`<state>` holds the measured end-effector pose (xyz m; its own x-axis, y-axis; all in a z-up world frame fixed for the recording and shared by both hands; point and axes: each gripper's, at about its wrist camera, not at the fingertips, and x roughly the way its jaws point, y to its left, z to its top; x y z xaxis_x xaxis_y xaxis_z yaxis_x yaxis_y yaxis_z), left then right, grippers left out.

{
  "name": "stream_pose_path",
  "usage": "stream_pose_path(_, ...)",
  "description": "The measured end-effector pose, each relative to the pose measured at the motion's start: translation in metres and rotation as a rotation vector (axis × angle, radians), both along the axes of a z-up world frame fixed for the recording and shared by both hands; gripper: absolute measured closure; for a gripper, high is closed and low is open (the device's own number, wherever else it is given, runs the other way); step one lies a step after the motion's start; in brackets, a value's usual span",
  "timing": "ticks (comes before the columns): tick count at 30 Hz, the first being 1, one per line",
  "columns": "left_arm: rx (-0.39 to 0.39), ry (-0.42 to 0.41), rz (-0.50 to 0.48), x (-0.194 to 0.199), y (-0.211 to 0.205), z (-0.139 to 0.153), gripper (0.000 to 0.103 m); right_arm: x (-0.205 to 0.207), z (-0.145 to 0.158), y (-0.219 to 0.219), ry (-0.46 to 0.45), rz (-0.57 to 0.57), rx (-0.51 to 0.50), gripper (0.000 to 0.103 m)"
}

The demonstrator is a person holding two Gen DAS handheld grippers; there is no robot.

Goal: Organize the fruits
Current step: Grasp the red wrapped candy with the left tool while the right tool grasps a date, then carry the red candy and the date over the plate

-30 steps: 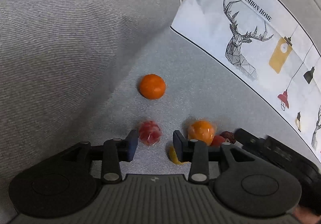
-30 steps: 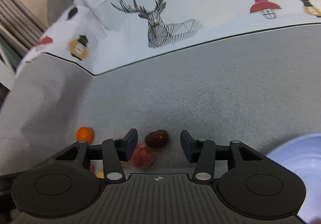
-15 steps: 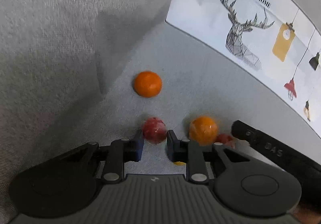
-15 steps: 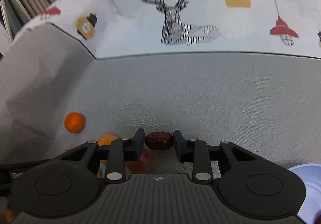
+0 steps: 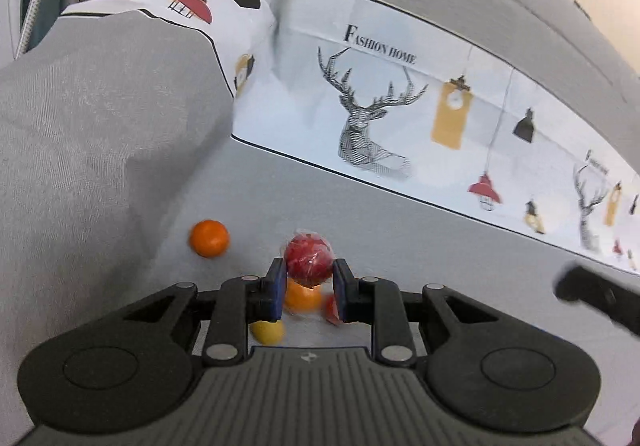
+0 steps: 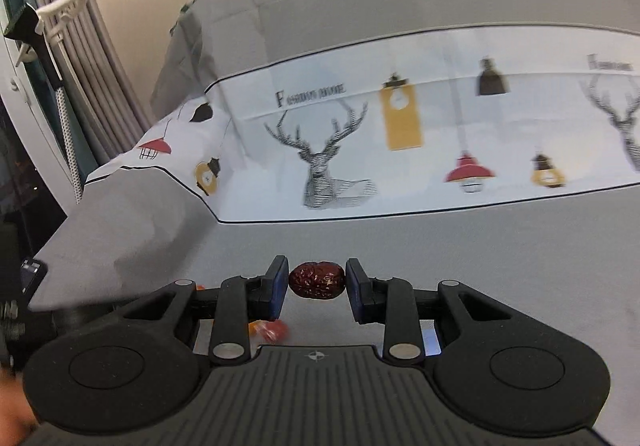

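Both grippers hold fruit: left gripper (image 5: 309, 283) fingers clamp a red wrapped fruit (image 5: 308, 261), right gripper (image 6: 317, 287) fingers pinch a dark date (image 6: 317, 285).

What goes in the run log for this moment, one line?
left gripper: shut on red wrapped fruit | right gripper: shut on brown date | loose orange fruit: on grey sofa

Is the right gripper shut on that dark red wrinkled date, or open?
Shut on it: the right gripper has both fingers pressed against the ends of the dark red wrinkled date.
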<state>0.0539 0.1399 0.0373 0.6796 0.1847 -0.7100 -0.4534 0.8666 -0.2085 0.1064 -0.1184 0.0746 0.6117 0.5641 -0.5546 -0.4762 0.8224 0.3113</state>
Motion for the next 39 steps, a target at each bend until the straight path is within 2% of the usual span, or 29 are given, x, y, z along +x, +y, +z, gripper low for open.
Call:
stream_pose_path(3,-0.02,0.037,-0.006,0.0,-0.013,0.01,0.076,-0.018,0.0,-0.033,-0.005,-0.041,-0.008,0.07)
stream_pose_path(8,-0.11,-0.044,-0.081,-0.01,-0.051,0.025,0.076,-0.02,-0.026,-0.064,0.065,-0.132,-0.035,0.07)
stream_pose_path(10,-0.064,-0.058,-0.134,-0.011,-0.071,0.015,0.076,-0.014,-0.028,-0.072,0.071,-0.159,-0.032,0.07)
stream_pose_path(11,-0.022,-0.025,-0.159,-0.01,-0.079,0.007,0.076,-0.011,-0.031,-0.075,0.076,-0.17,-0.04,0.07)
stream_pose_path(12,-0.014,0.023,-0.17,-0.007,-0.082,0.0,0.076,-0.008,-0.034,-0.078,0.088,-0.179,-0.048,0.07)
stream_pose_path(15,-0.075,0.061,-0.169,0.005,-0.076,-0.011,0.076,-0.004,-0.042,-0.078,0.101,-0.167,-0.077,0.07)
stream_pose_path(18,-0.031,0.062,-0.173,0.011,-0.077,-0.013,0.076,-0.003,-0.044,-0.07,0.058,-0.128,-0.149,0.07)
stream_pose_path(20,-0.043,0.069,-0.175,0.011,-0.077,-0.017,0.076,-0.003,-0.045,-0.069,0.038,-0.115,-0.183,0.07)
stream_pose_path(30,-0.051,0.096,-0.19,0.012,-0.08,-0.025,0.076,0.001,-0.046,-0.082,0.047,-0.133,-0.192,0.07)
stream_pose_path(34,-0.075,0.095,-0.258,0.016,-0.089,-0.031,0.076,0.002,-0.047,-0.086,0.055,-0.142,-0.197,0.07)
stream_pose_path(39,-0.06,0.056,-0.362,0.018,-0.111,-0.031,0.076,0.003,-0.049,-0.086,0.059,-0.144,-0.207,0.07)
